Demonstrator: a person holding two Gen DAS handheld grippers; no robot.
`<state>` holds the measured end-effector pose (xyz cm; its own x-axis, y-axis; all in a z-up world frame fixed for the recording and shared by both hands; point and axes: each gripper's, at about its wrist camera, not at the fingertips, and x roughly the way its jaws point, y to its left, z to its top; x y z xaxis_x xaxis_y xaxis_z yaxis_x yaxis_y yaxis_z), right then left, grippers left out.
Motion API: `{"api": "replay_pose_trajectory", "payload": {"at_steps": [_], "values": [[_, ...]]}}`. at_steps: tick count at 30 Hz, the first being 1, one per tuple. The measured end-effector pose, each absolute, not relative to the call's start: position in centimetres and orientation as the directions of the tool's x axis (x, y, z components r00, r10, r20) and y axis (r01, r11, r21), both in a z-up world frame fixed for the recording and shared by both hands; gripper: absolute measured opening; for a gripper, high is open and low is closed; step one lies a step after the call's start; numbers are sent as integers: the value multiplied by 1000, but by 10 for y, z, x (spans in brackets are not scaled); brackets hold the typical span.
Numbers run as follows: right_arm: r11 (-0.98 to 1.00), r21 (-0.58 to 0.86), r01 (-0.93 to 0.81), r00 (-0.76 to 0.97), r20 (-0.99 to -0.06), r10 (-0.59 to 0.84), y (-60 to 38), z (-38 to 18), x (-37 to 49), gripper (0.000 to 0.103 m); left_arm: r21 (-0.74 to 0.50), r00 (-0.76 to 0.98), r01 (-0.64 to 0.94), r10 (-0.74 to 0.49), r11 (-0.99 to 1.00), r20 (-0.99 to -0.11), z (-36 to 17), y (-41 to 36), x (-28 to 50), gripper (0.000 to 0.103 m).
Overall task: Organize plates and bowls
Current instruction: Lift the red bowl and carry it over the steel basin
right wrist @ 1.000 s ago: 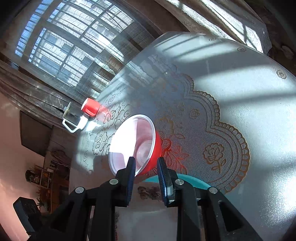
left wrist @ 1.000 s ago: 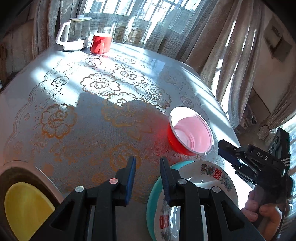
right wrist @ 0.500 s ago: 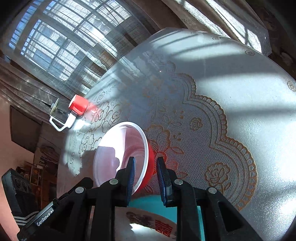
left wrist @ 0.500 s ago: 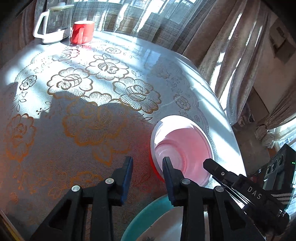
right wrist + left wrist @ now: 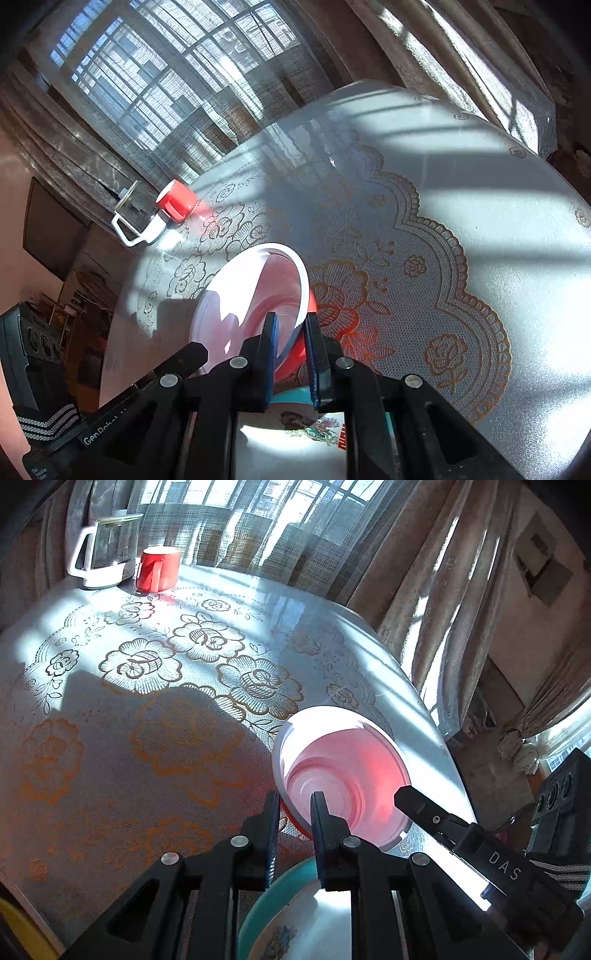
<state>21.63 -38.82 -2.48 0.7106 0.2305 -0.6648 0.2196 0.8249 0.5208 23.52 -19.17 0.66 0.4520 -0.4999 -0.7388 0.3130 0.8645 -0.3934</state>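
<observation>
Where my own black fingers fill the bottom of both views, much of the teal-rimmed plate under them is hidden; only a rim arc and a bit of its printed centre show. Its red print in the right wrist view is cut off, unreadable. A yellow dish at the lower left corner is a cropped sliver. My left gripper is closed on the near rim of the red bowl, one finger outside the wall, one inside. My right gripper is pinched shut on the opposite rim of the same bowl, white lip between the pads. The bowl sits tilted at the table edge, just beyond the plate; whether its base still touches the lace cloth I can't tell. Writing: "DAS" on the right gripper body seen from the left, "GenRobot" partly cut off on the left one seen from the right. Far side: red mug beside a glass kettle.
</observation>
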Motion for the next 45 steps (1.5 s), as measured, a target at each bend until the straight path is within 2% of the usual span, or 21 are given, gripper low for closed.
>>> {"api": "replay_pose_trajectory", "payload": {"at_steps": [18,45], "values": [[841,536,72,756,-580,305,-339,12,163,14,-382,527,367,-528,848,-666,45,-125,158,17],[830,529,-176,654,-567,500,-203,15,126,14,-450,651,206,-465,869,-600,53,27,72,17]]}}
